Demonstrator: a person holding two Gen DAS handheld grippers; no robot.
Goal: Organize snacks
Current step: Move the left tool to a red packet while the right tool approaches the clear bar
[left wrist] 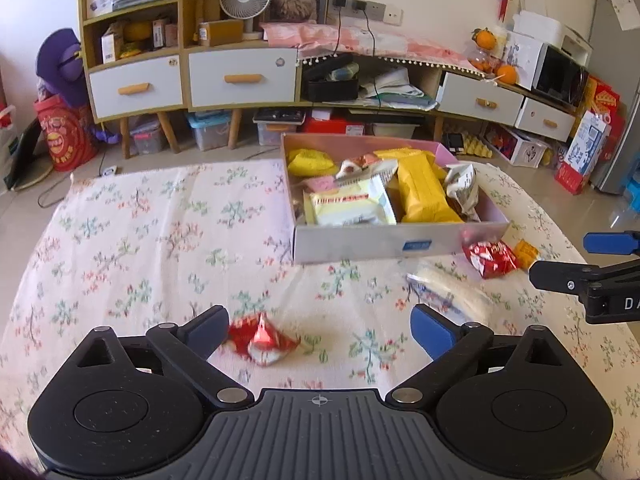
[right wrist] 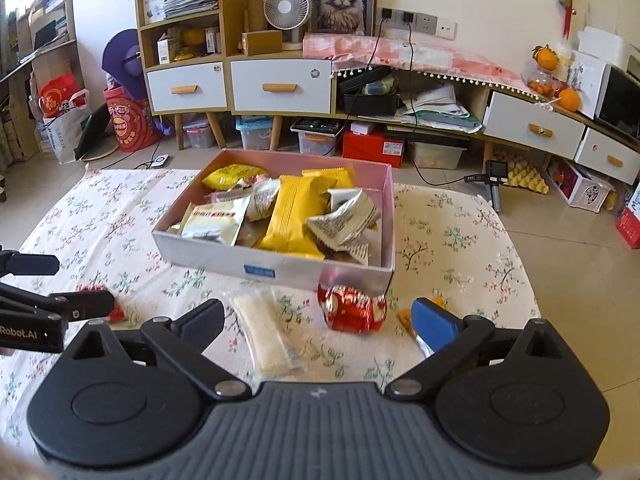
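Both grippers' jaws wide open, red snack (left wrist: pixel 262 338) beside left gripper (left wrist: pixel 320 330), box (left wrist: pixel 396 246) beyond.

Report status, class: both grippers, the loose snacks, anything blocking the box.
Left gripper open, red-white snack by its left finger. Right gripper open over red snack and clear packet. Box open-topped, unobstructed.

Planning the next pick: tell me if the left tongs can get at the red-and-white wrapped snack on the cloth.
Probably yes. The left tongs are open, and the red-and-white wrapped snack lies loose beside the left finger with nothing on top.
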